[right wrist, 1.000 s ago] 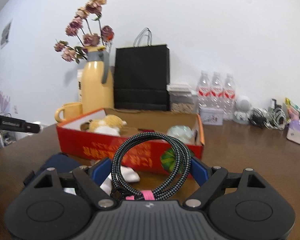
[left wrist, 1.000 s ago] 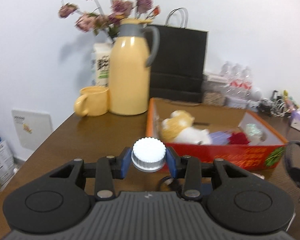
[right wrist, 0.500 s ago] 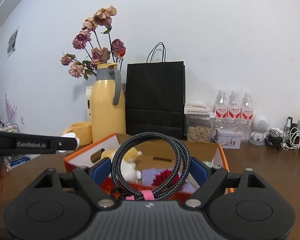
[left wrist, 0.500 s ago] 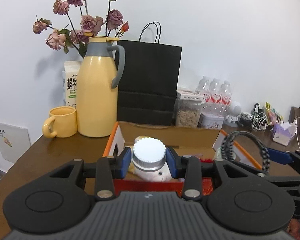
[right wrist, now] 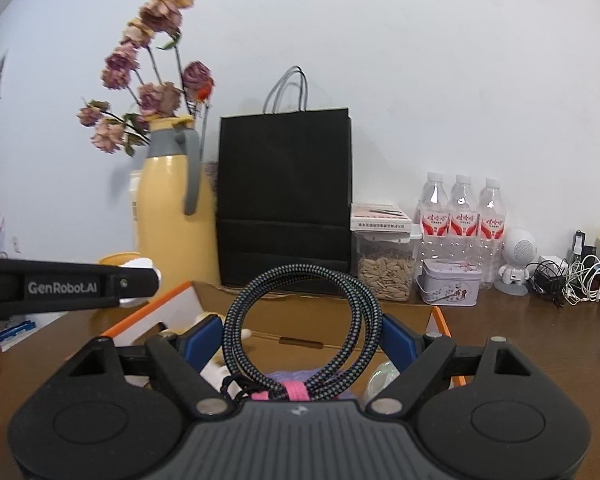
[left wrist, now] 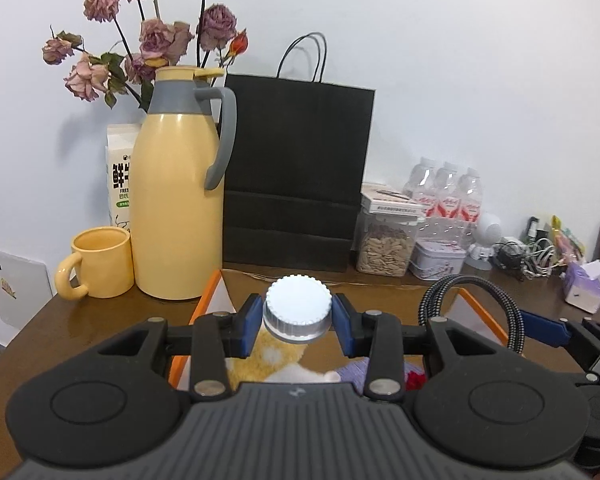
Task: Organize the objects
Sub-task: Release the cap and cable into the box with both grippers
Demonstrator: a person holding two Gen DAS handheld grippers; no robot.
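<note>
In the left wrist view, the left gripper [left wrist: 298,322] is clenched on a white ribbed cap [left wrist: 298,314], its blue pads pressing the cap from both sides. The cap hangs above the open orange-rimmed box [left wrist: 204,312], where a yellow and white plush toy [left wrist: 276,360] lies directly beneath, with a purple knitted item [left wrist: 354,372] and something red beside it. Behind the box on the brown counter [left wrist: 80,320] stand a yellow mug [left wrist: 100,262], a tall yellow thermos [left wrist: 178,200] with dried roses [left wrist: 152,40] behind it, a milk carton [left wrist: 120,176] and a black paper bag [left wrist: 296,172]. Further right are a jar of seeds [left wrist: 386,246], a small tin [left wrist: 440,260], three water bottles [left wrist: 446,196] and tangled chargers. The right gripper enters at the right edge, carrying a braided loop.

In the right wrist view, the right gripper [right wrist: 302,340] grasps a coiled braided cable [right wrist: 300,320] bound with a pink tie [right wrist: 296,394]; the coil stands upright between the blue pads and blocks much of the box interior. It is held over the box, above the purple item. The left gripper's arm, marked GenRobot.AI, reaches in from the left, just in front of the mug.
</note>
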